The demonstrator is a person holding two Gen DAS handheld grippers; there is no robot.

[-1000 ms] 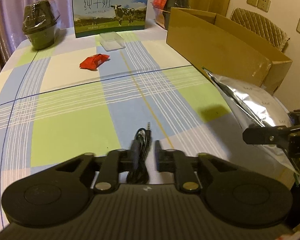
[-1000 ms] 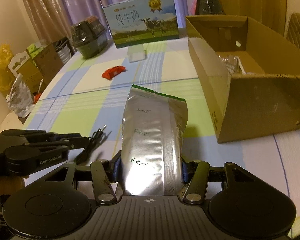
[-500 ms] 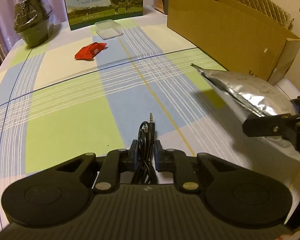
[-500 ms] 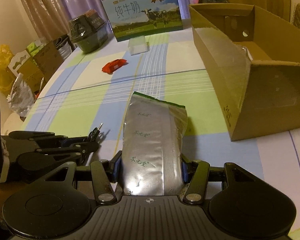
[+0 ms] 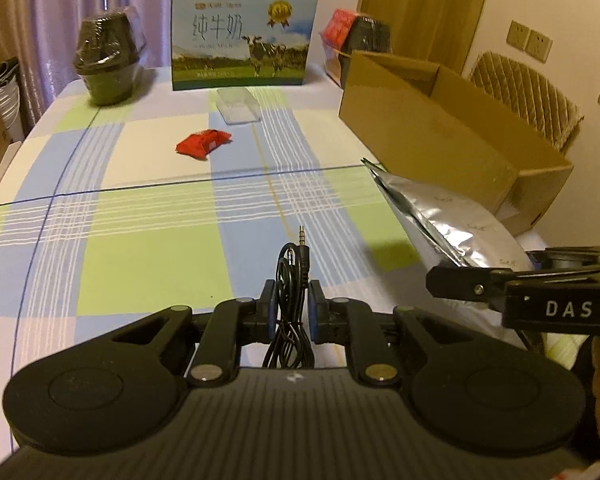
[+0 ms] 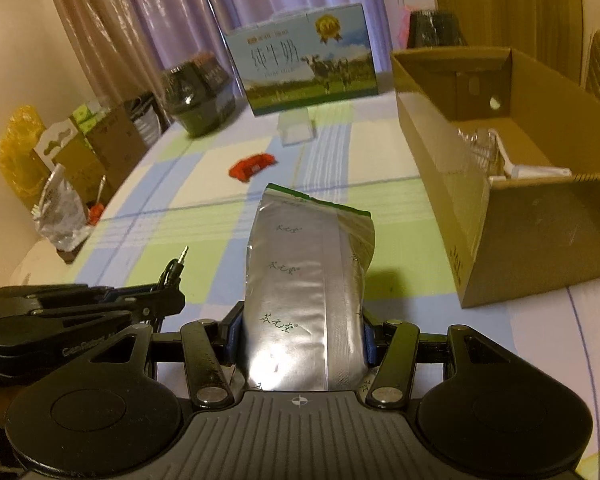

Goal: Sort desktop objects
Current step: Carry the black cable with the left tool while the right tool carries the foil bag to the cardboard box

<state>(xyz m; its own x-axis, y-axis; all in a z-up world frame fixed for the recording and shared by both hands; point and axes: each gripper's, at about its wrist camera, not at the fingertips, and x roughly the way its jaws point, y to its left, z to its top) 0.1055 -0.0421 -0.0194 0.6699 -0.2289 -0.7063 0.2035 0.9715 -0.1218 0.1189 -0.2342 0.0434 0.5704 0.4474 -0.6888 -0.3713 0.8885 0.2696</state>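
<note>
My left gripper is shut on a coiled black audio cable, whose jack plug points forward above the checked tablecloth. My right gripper is shut on a silver foil pouch, held up off the table. That pouch also shows at the right of the left wrist view. The left gripper with the cable appears at the left of the right wrist view. An open cardboard box sits to the right with some clear and white items inside. A red packet and a clear plastic box lie further back.
A milk carton case stands at the far edge. Dark wrapped pots sit at the far left and behind the cardboard box. Boxes and bags crowd the floor left of the table. A padded chair stands at the right.
Both grippers have risen off the table with their loads. The cable and the pouch now hang higher, and the view into the cardboard box has opened up.
</note>
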